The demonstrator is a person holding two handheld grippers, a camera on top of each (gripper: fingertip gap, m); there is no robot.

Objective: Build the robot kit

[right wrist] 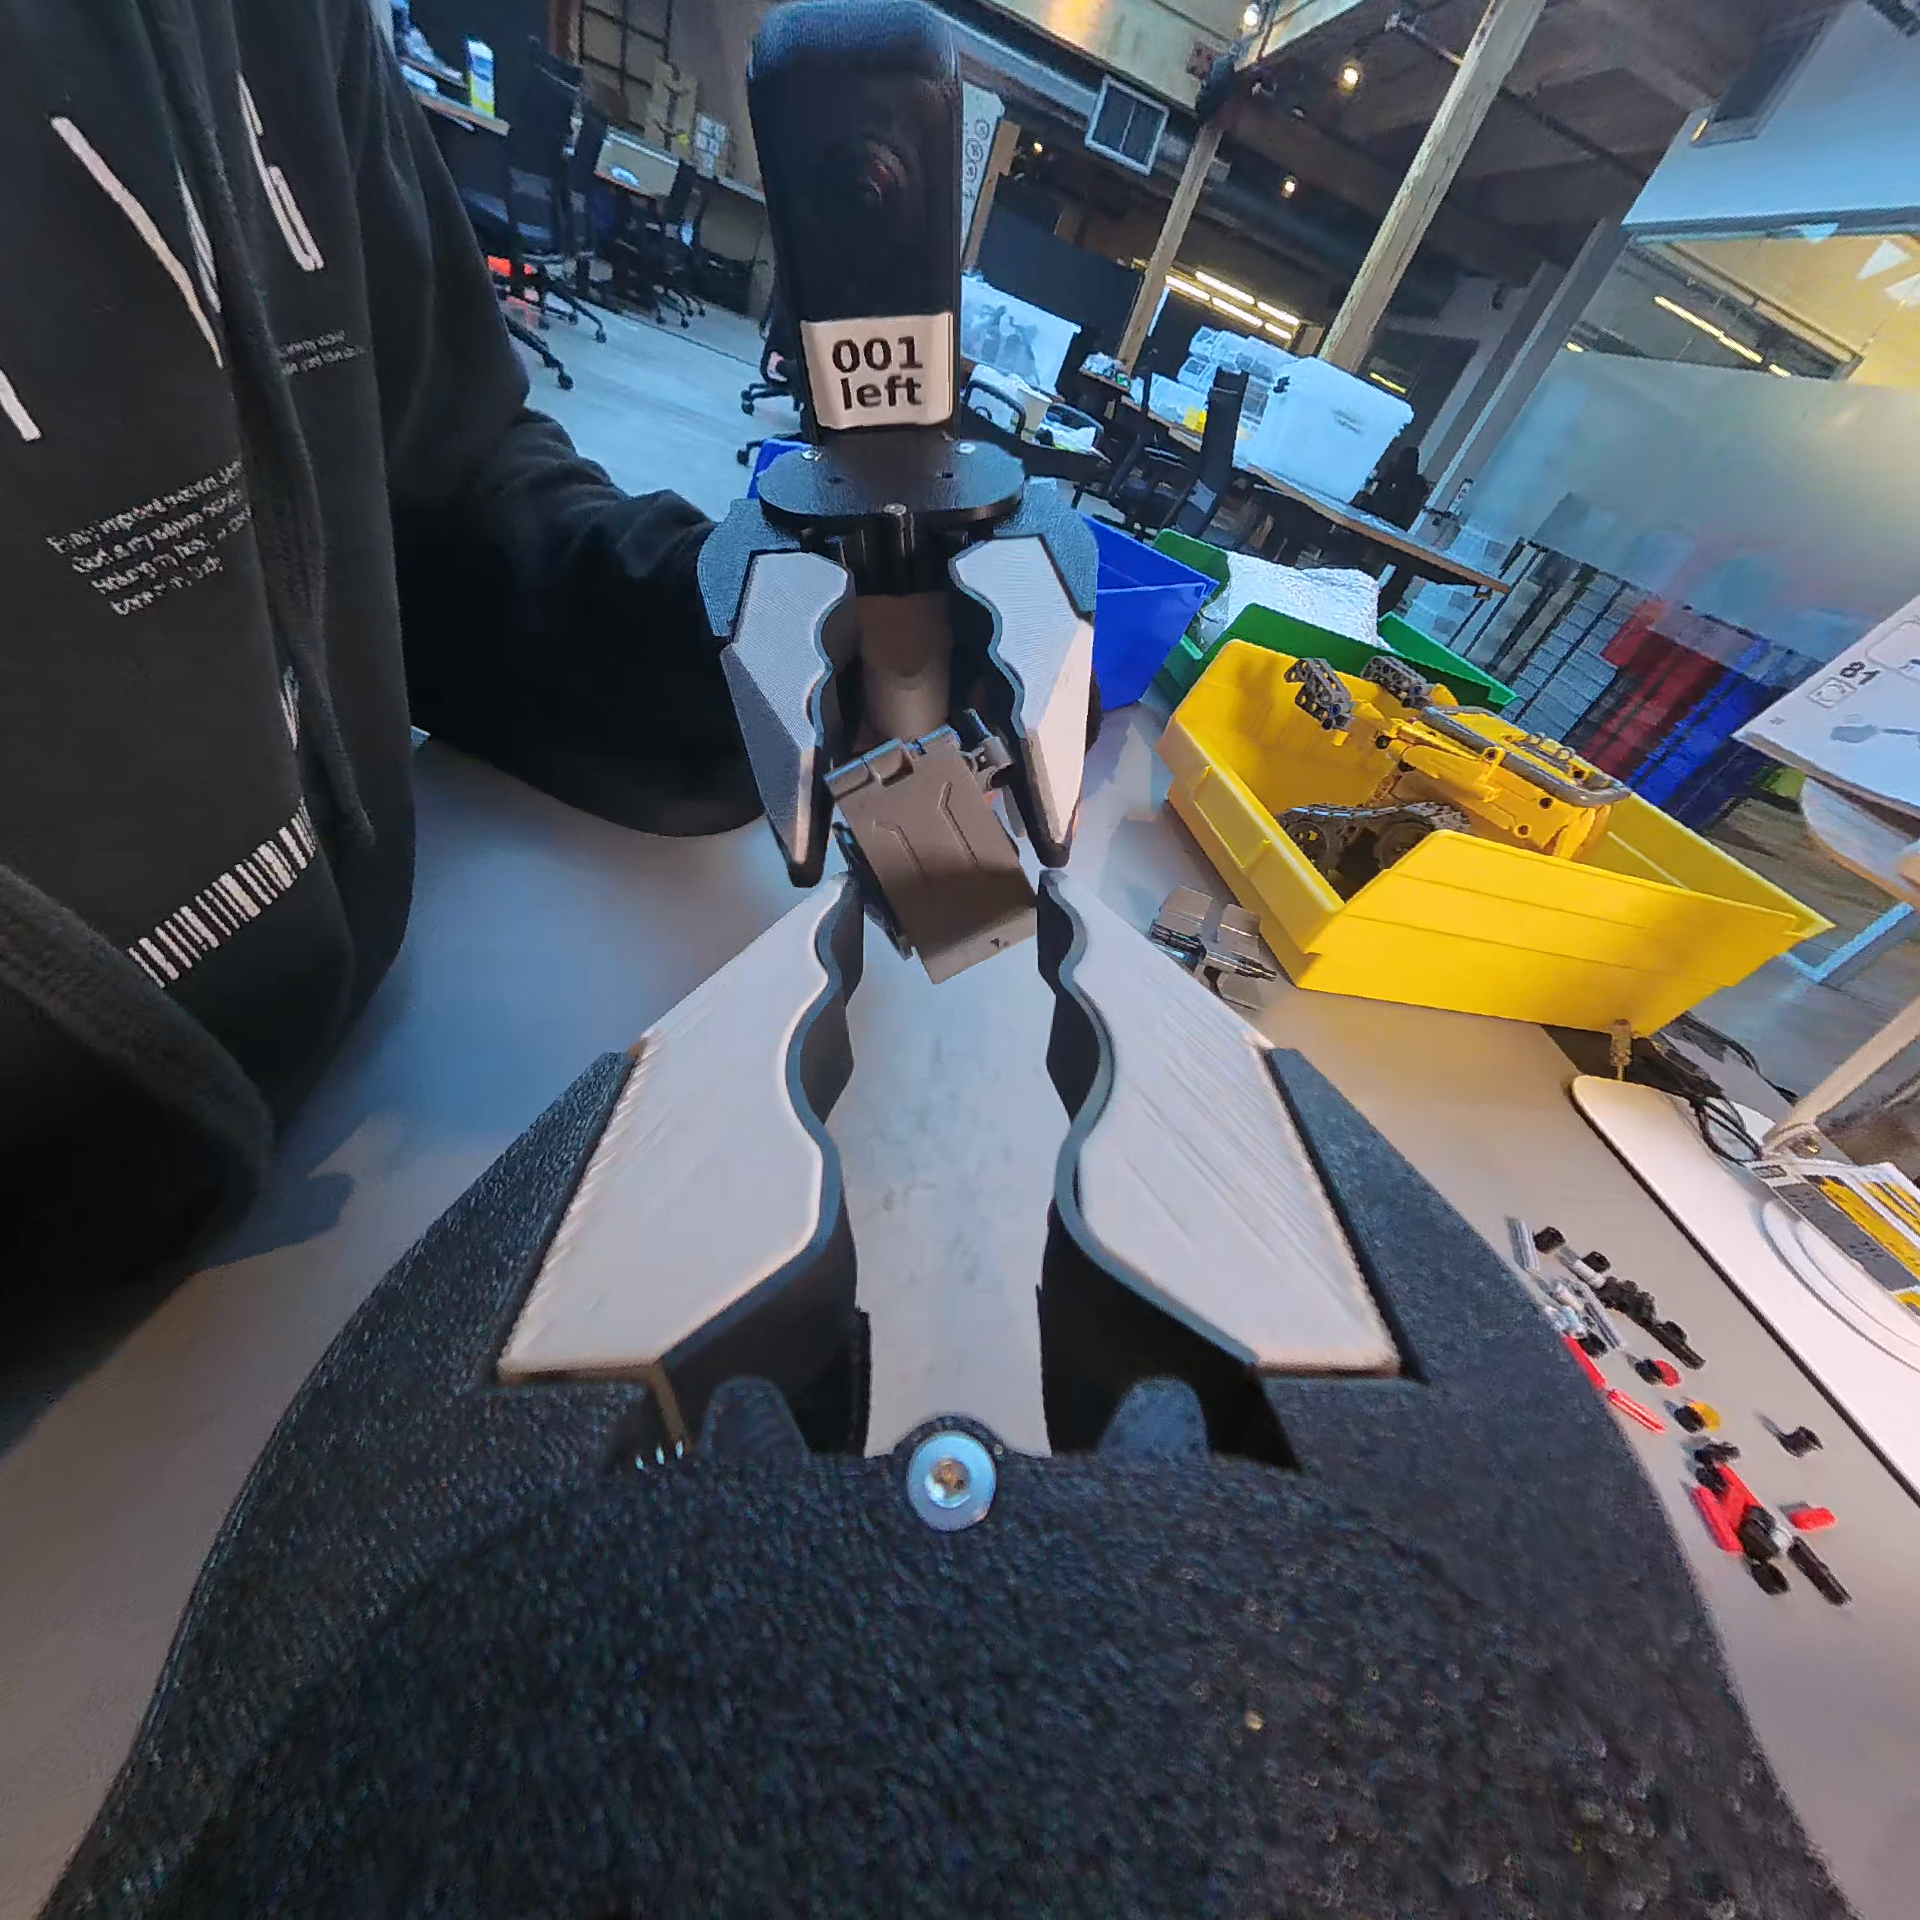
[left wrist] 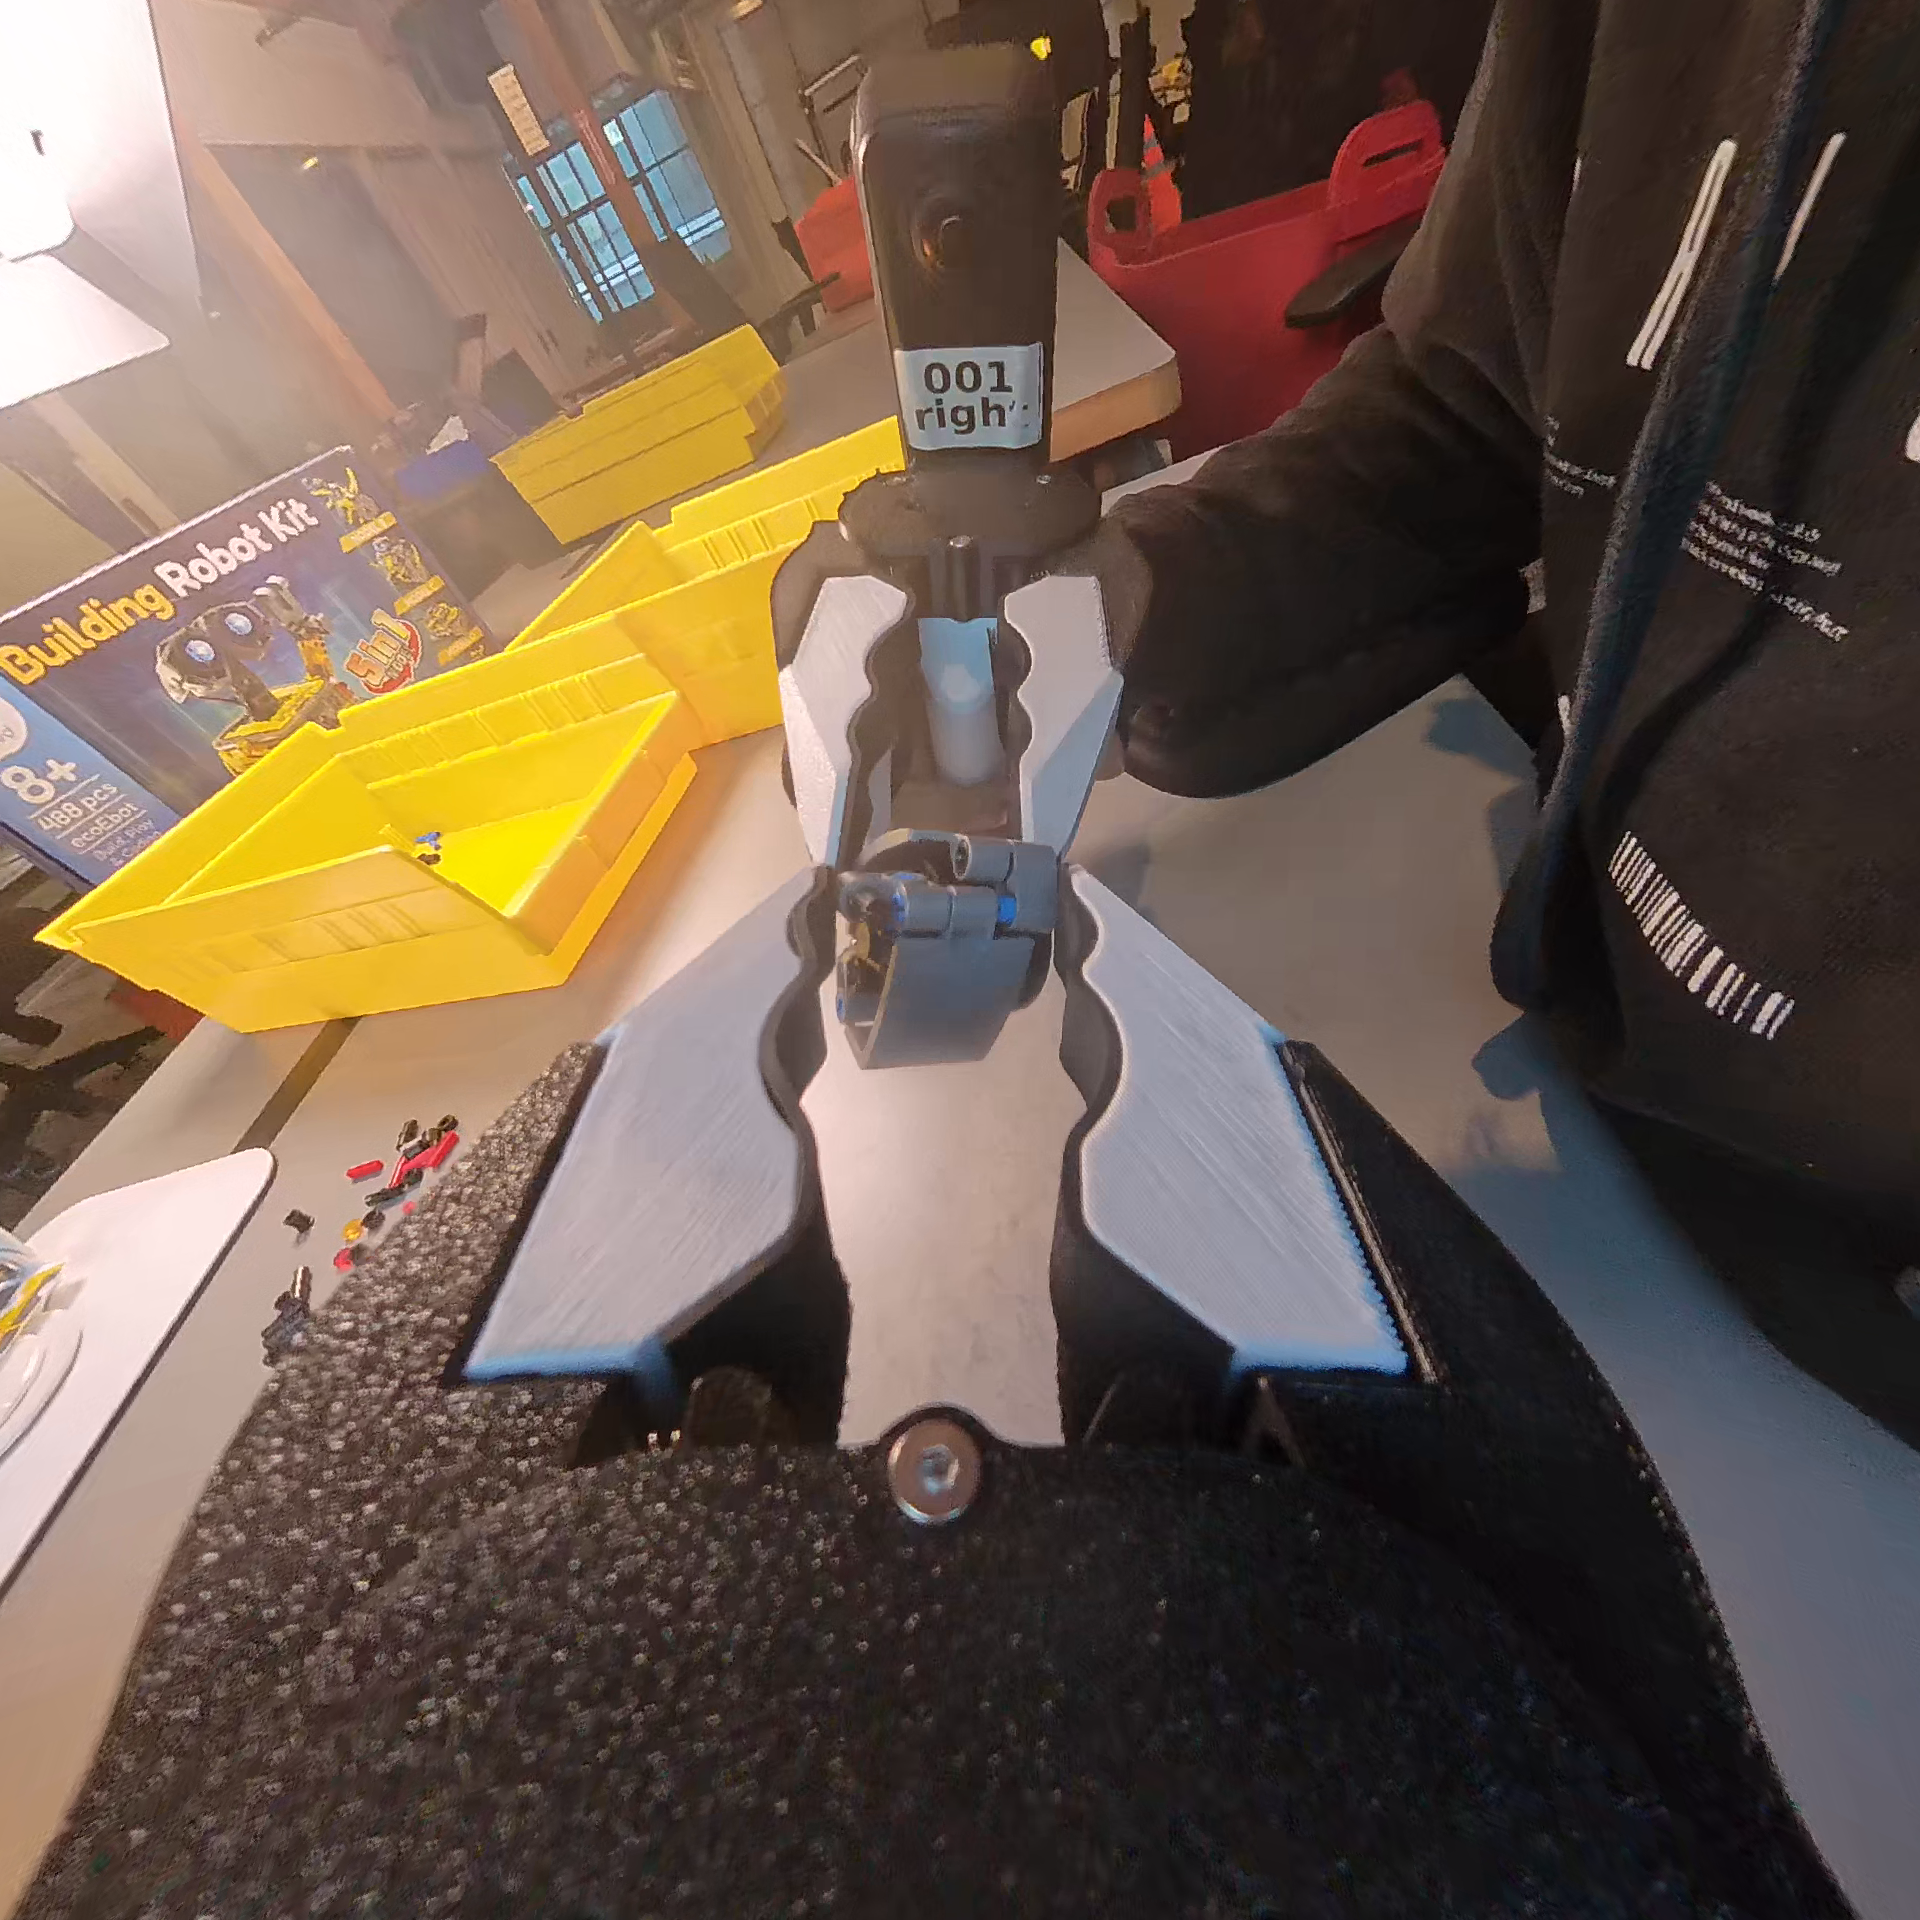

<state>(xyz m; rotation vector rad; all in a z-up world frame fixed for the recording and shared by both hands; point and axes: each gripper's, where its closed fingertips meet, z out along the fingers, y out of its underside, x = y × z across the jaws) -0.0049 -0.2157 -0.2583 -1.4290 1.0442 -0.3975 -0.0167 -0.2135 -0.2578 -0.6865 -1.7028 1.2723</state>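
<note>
A grey plastic building-kit assembly with small grey cylinders and blue pins on top is held in the air above the grey table. My left gripper closes on it from the near side. My right gripper faces it and closes on the same assembly from the far side. In the right wrist view the assembly shows as a flat grey panel, tilted, between my right gripper and my left gripper. Both pairs of fingers stand close against its sides.
Yellow bins and a kit box stand left. Small red and black parts lie on the table. A yellow bin holds a yellow tracked model; grey pieces lie beside it. A person in black is close. Less than 4 cm separates the two grippers' tips.
</note>
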